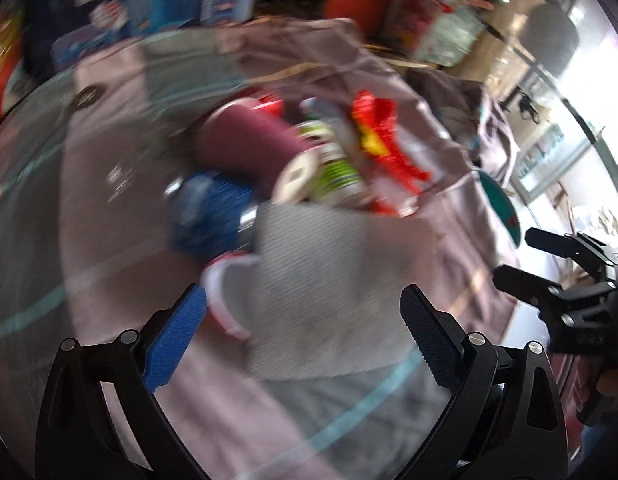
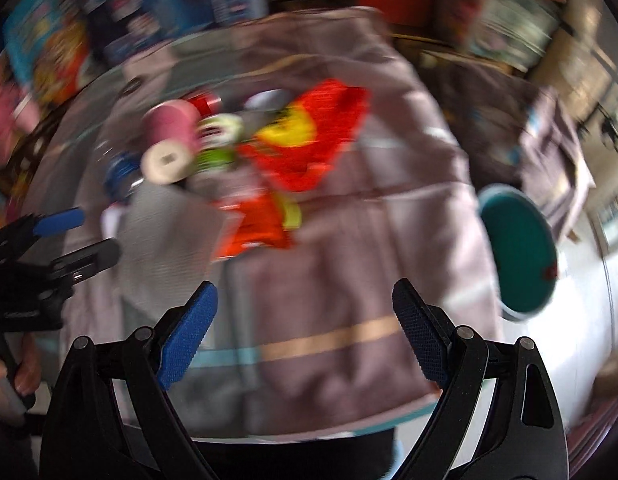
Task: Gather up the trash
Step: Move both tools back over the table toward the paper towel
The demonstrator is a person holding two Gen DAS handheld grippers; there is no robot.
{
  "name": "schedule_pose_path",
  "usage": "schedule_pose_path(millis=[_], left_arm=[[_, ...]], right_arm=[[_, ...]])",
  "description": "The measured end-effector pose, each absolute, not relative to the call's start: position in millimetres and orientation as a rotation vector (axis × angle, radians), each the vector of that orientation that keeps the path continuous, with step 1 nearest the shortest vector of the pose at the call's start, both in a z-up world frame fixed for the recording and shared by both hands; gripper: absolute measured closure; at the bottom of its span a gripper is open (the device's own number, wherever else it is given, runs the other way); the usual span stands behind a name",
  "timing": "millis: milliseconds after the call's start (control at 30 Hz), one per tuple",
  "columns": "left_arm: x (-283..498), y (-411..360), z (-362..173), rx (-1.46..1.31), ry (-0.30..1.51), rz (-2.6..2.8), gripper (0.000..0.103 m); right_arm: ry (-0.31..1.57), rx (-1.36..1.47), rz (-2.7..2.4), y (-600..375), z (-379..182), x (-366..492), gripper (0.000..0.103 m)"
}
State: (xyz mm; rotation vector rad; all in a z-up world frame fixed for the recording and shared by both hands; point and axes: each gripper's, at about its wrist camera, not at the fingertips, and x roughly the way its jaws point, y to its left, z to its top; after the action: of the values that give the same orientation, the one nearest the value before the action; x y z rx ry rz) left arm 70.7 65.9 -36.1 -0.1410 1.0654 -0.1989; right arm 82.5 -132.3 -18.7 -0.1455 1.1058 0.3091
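Both grippers stand with their blue-padded fingers spread wide and nothing between them. Left gripper (image 1: 303, 328) hovers above a grey ribbed cloth (image 1: 309, 280) lying on the mauve tablecloth (image 1: 369, 80) of a round glass-topped table (image 1: 29, 184). Right gripper (image 2: 305, 326) hovers over bare tablecloth near the table's front edge, beside the left one, each visible at the edge of the other's camera view.

Trash lies clustered near the table centre, just beyond the grey cloth:
- a maroon paper cup (image 1: 249, 144) on its side, its white base facing the cameras;
- a blue crushed can (image 1: 209, 216) touching the cloth's left corner;
- a green-and-white can (image 1: 333, 168) just right of the cup;
- a red-and-yellow crumpled snack wrapper (image 1: 381, 136) at the right of the group;
- a second red-and-yellow wrapper (image 2: 265, 224) nearer the front, apart from the first.

A round teal lid or dish (image 2: 517, 248) sits at the right edge of the table, well apart from the trash. Both views are motion-blurred, so labels cannot be read.
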Motion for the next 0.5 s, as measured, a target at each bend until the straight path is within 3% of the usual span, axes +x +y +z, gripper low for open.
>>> schedule_pose_path(millis=[500], left_arm=[[56.7,148.8,-85.1,-0.259,1.126,-0.117,0.006]], right_arm=[[1.185,-0.35,0.427,-23.1,-75.6,88.2,0.018]])
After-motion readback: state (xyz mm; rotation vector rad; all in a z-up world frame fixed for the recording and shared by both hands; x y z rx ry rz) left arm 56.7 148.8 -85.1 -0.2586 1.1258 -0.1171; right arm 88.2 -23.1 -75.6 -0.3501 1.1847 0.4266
